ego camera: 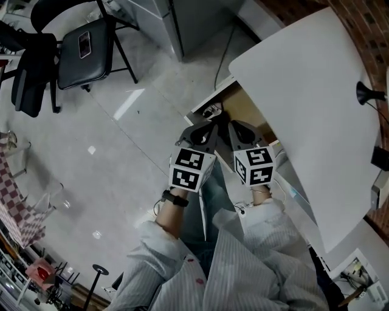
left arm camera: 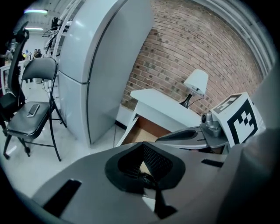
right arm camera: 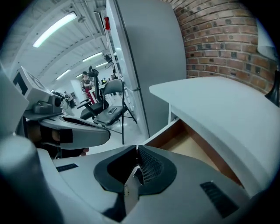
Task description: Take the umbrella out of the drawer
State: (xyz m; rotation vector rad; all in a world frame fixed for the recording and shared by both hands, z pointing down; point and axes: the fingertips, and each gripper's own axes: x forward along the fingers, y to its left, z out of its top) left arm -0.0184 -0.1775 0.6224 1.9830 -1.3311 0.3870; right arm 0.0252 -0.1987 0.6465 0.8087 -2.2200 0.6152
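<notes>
Both tools are closed and hold nothing. The left gripper (ego camera: 203,130) and the right gripper (ego camera: 243,133) sit side by side at the centre of the head view. Each gripper view shows its black pads meeting at the tips, with nothing between them. Both point down at the open drawer (ego camera: 208,102), just above them in the frame.

The drawer hangs under the near edge of a white table (ego camera: 304,91) that fills the upper right of the head view. The tabletop overhangs the right side of the drawer. The two grippers cover much of what is left, so only a strip of tan wood inside shows. No view lets the umbrella be made out, so where it lies in the drawer cannot be told.

A black lamp base (ego camera: 368,92) stands at the table's right edge, and a brick wall (left arm camera: 197,43) is behind it. A tall grey cabinet (ego camera: 182,18) stands to the upper left of the drawer, with a cable (ego camera: 225,48) on the floor between them. At the upper left, well apart from the drawer, is a folding chair (ego camera: 85,51) with a phone (ego camera: 84,44) on its seat. A black office chair (ego camera: 30,73) is beside it. The person's striped sleeves (ego camera: 243,267) fill the bottom centre.
</notes>
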